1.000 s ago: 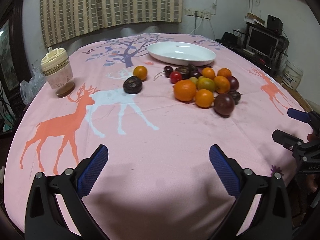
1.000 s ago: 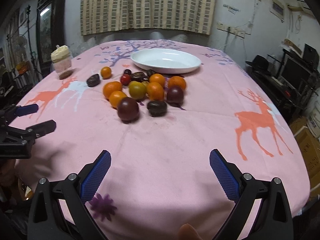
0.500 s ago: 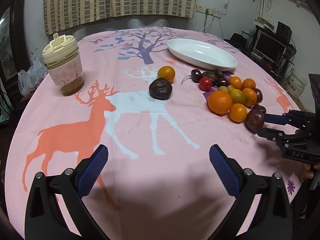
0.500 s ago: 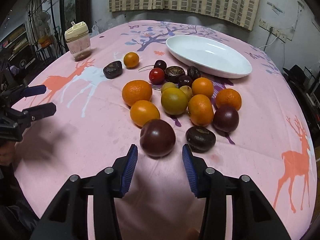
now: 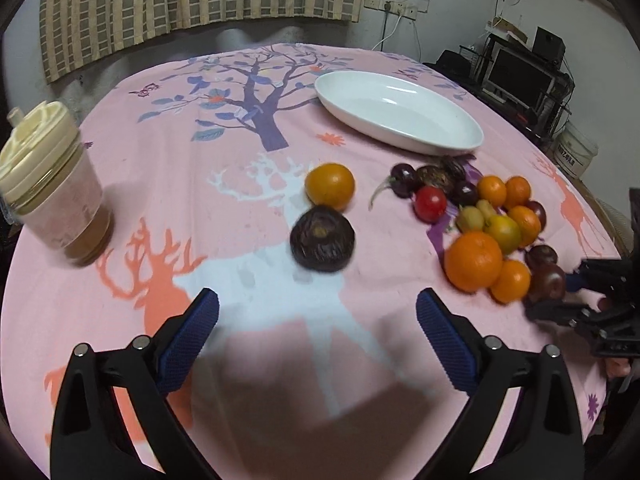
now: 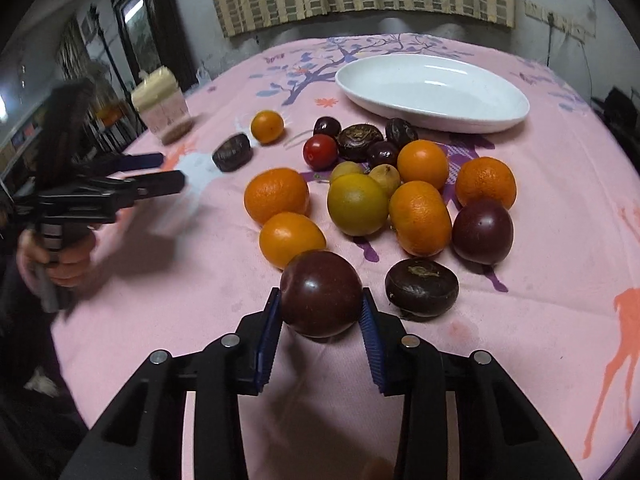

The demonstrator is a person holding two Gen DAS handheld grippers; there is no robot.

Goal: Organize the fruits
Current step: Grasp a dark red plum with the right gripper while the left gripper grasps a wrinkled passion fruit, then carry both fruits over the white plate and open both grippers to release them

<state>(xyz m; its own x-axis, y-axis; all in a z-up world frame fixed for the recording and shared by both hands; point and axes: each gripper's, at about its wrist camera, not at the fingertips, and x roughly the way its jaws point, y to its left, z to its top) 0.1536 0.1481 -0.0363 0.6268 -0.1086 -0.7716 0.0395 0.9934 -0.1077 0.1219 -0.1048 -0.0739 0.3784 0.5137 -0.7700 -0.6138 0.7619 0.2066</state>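
**Plum pinched at the near edge of the fruit pile**

Worktop (image 6: 560, 240) first: a pink cloth printed with deer and a tree covers it. Toward its far side lies an empty white oval dish (image 6: 432, 92). At the left edge stands a lidded cup (image 5: 52, 196) with a cream top. Just in front of the dish sits the fruit pile (image 6: 400, 184): oranges, a yellow-green citrus, dark plums, a red cherry tomato and small brown fruits, touching one another. A small orange (image 5: 330, 186) and a dark wrinkled fruit (image 5: 322, 238) lie apart to the left of the pile. The right tongs (image 6: 320, 316) have just been closing and now pinch a dark plum (image 6: 320, 292) at the pile's near edge, pads against both flanks. The left tongs (image 5: 316, 332) stand wide over bare cloth, short of the wrinkled fruit, having just narrowed slightly with nothing between them.
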